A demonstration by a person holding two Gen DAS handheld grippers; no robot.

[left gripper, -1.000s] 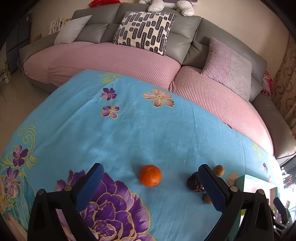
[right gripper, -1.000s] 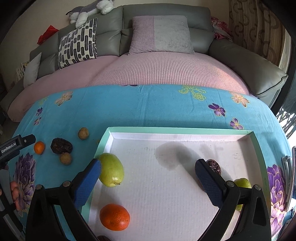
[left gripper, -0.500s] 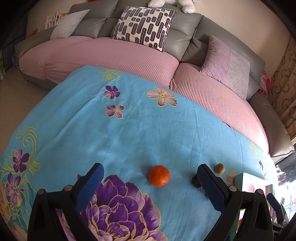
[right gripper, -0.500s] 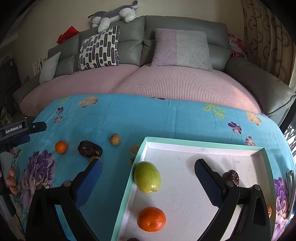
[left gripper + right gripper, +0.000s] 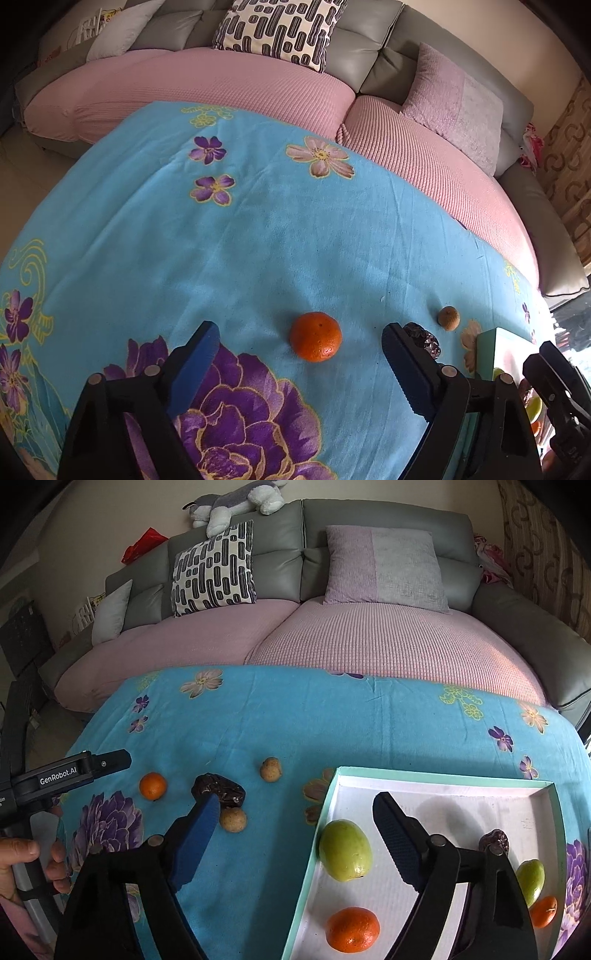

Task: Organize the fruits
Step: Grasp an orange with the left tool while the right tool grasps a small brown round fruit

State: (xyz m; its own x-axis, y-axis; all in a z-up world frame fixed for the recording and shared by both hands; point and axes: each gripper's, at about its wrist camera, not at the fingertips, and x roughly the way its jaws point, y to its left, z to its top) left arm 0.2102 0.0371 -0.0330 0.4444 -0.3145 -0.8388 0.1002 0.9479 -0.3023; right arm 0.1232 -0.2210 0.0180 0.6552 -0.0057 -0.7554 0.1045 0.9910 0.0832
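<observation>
Centre wide-open, empty left gripper (image 5: 301, 363) over orange (image 5: 315, 336) left of tray (image 5: 443, 776); close gently. Right gripper (image 5: 291, 830) open, empty.

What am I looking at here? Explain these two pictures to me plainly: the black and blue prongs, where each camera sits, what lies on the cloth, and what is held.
There is no robot: a person holds a two-finger tool in each hand, each with a camera looking along its blue-padded fingers. The left camera shows the left gripper, open, with a small orange on the blue cloth between and just beyond its fingers. The right camera shows the right gripper, open and empty, above the edge of a white tray. In the tray lie two green fruits, two oranges and a dark date. On the cloth lie the small orange, another date and two brown round fruits. Nothing is held.
</observation>
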